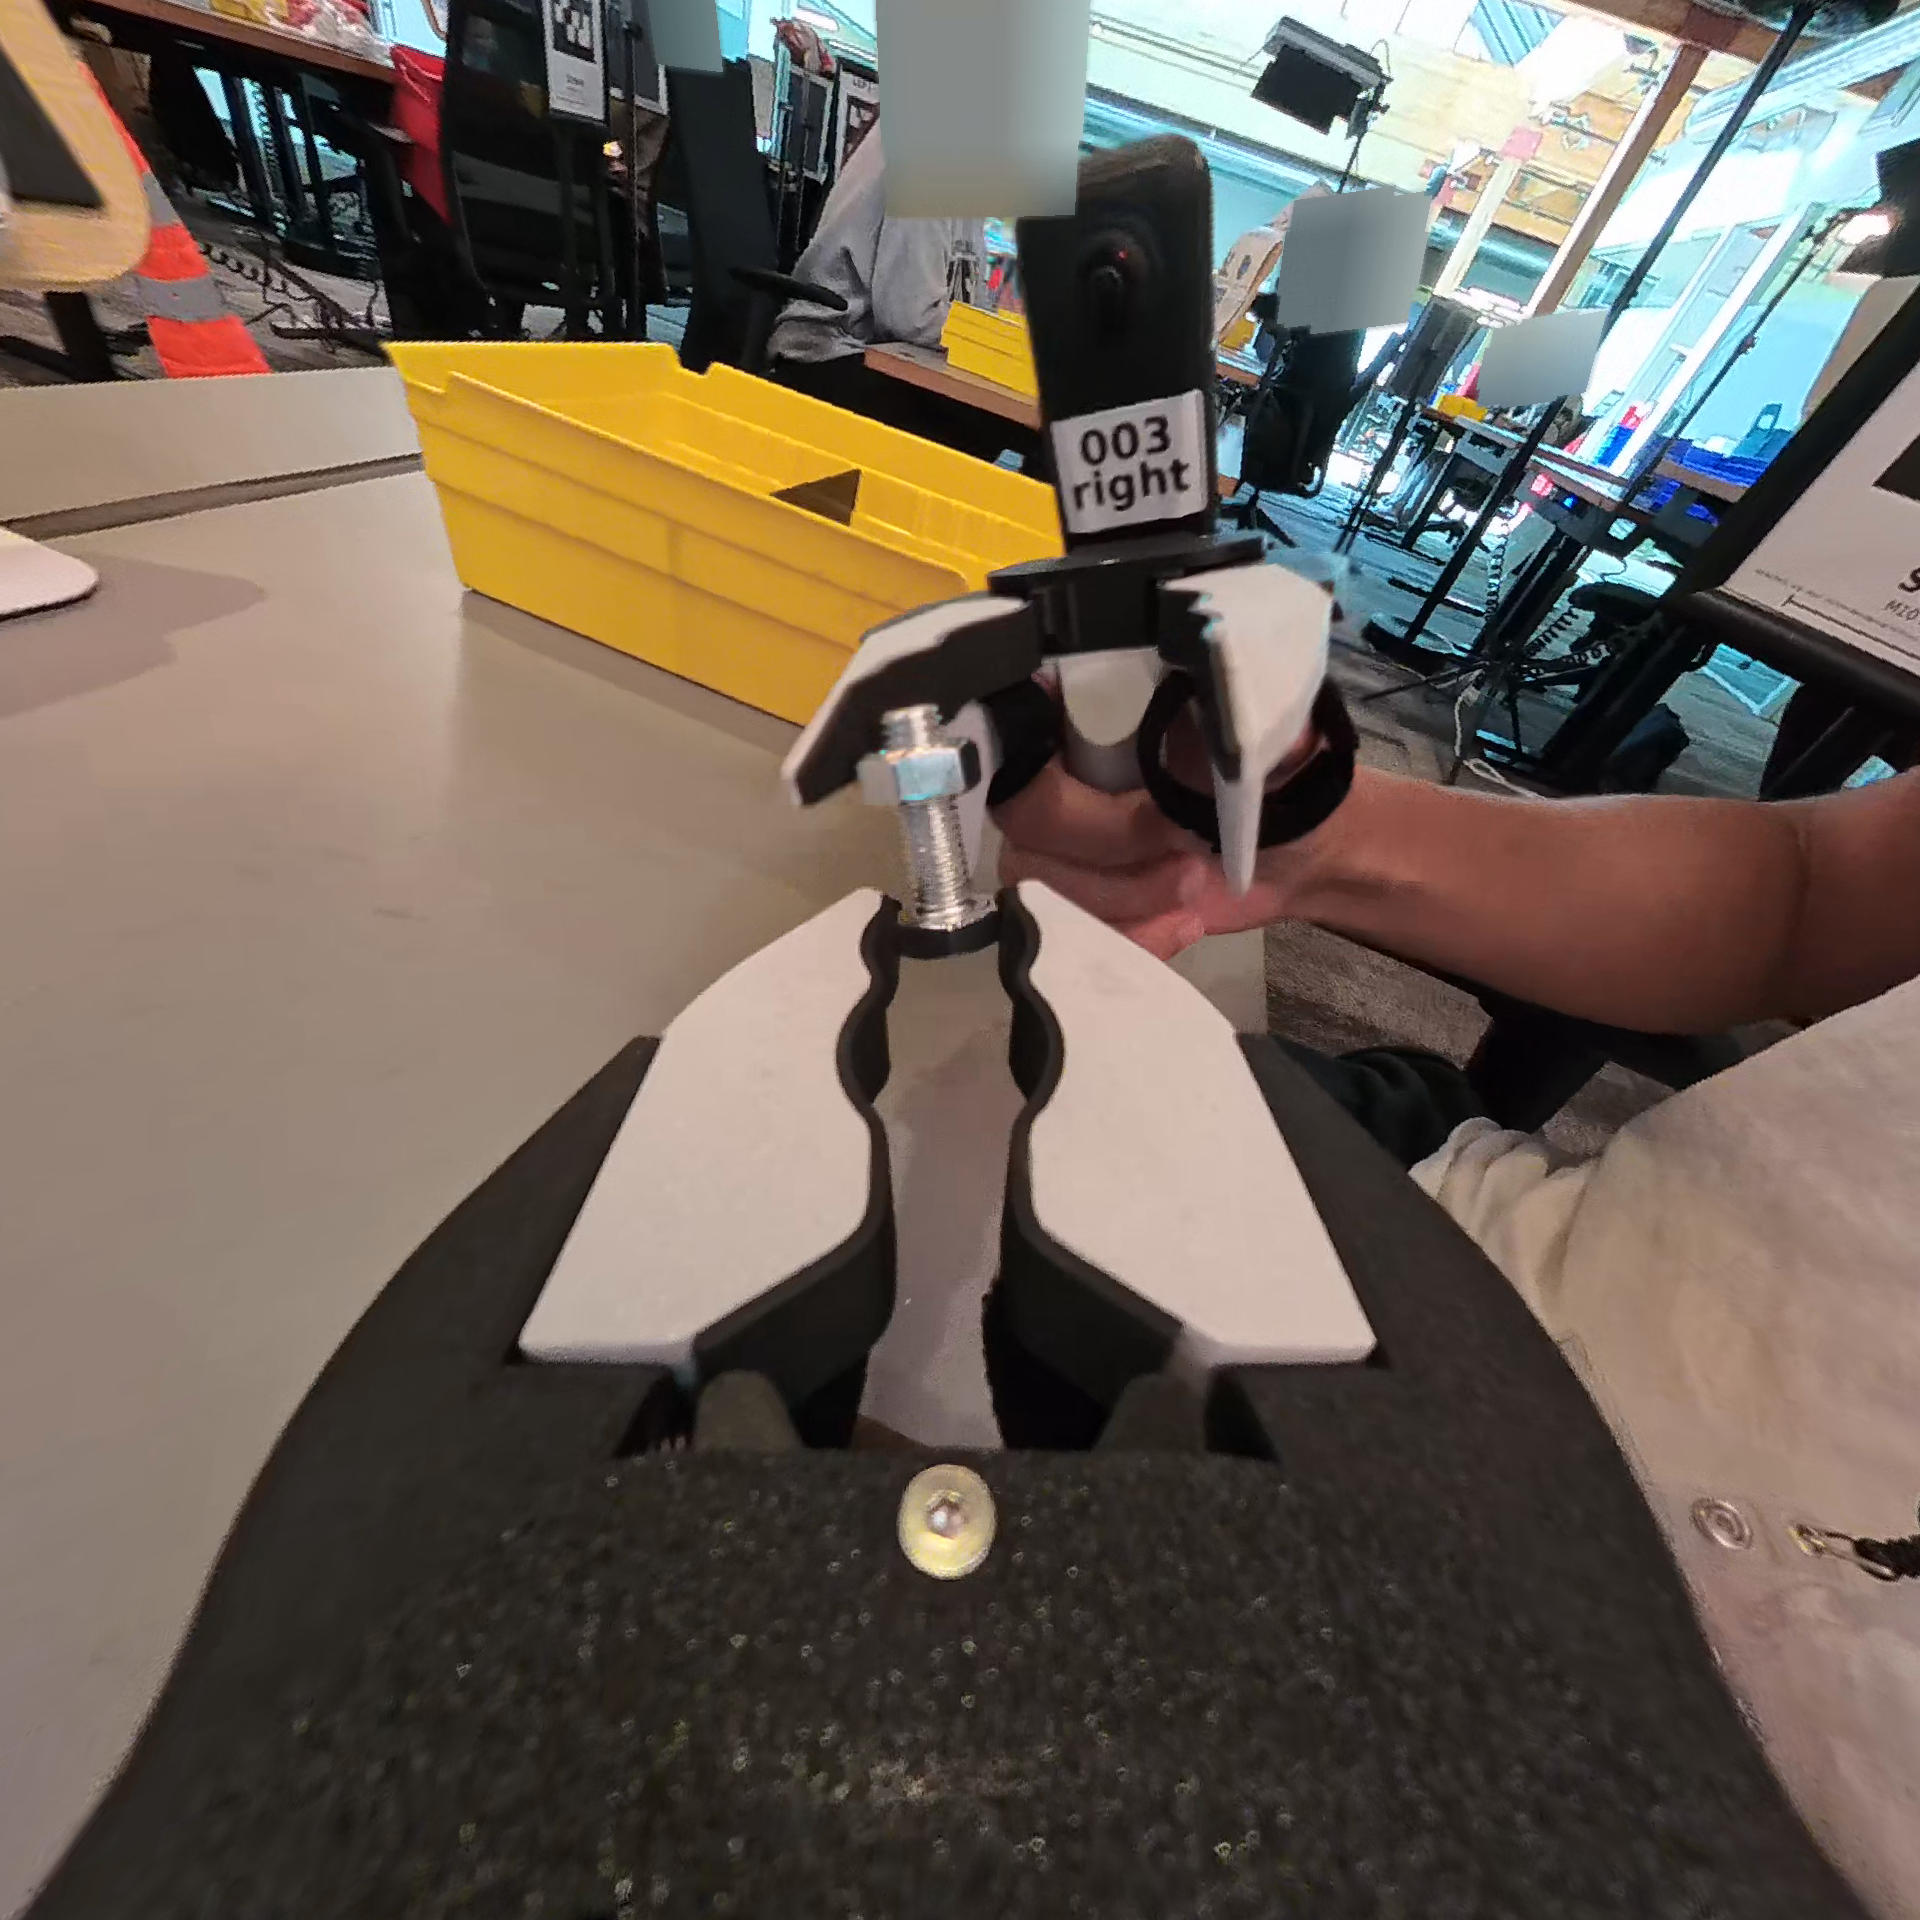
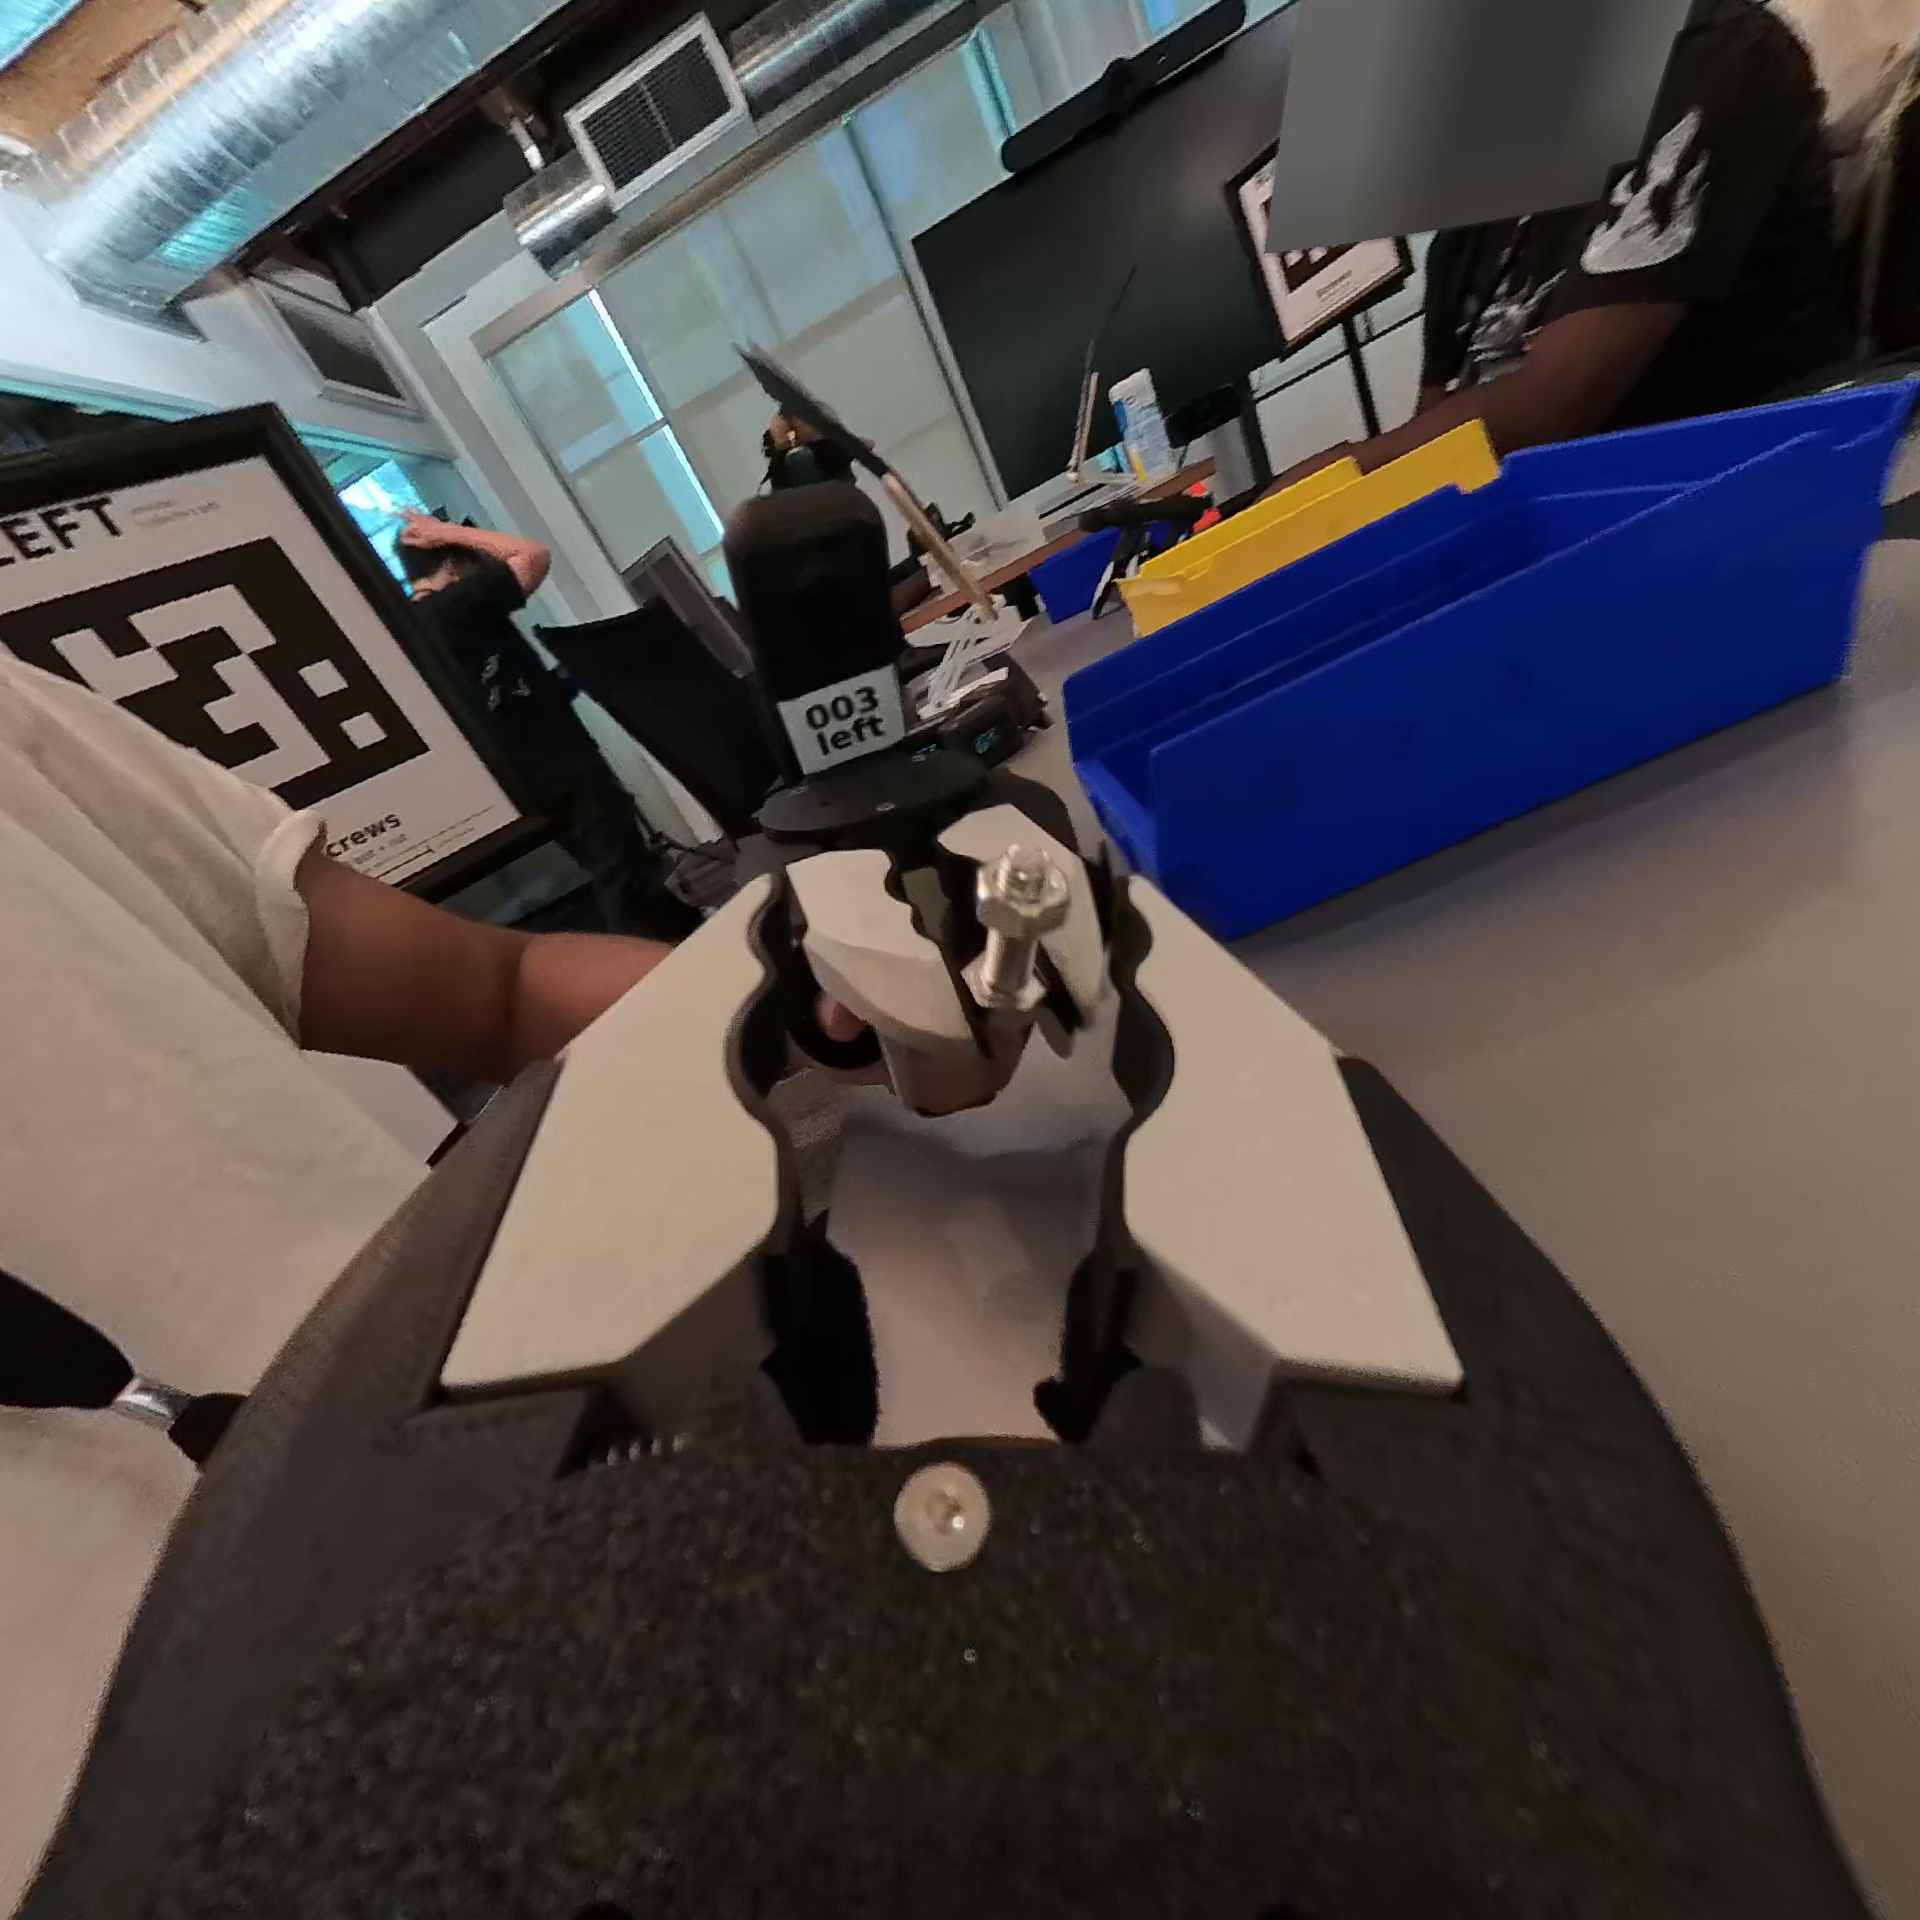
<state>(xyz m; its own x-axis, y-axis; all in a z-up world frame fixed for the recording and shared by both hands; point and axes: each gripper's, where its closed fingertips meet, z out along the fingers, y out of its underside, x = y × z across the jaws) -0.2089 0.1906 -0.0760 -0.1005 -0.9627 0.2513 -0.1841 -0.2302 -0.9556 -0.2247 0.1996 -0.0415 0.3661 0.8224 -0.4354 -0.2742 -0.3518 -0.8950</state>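
Observation:
My left gripper is shut on the head end of a silver bolt, which stands upright from its fingertips. A silver hex nut sits on the bolt's thread near the top. My right gripper faces it, jaws spread wide, with one finger right beside the nut. In the right wrist view my right gripper is open, and the bolt with its nut lies between its tips, held by the left gripper beyond. A hand holds each gripper.
A yellow bin stands on the grey table behind the bolt. A blue bin and another yellow bin stand to the right. An orange cone, a framed marker sign and several people are around.

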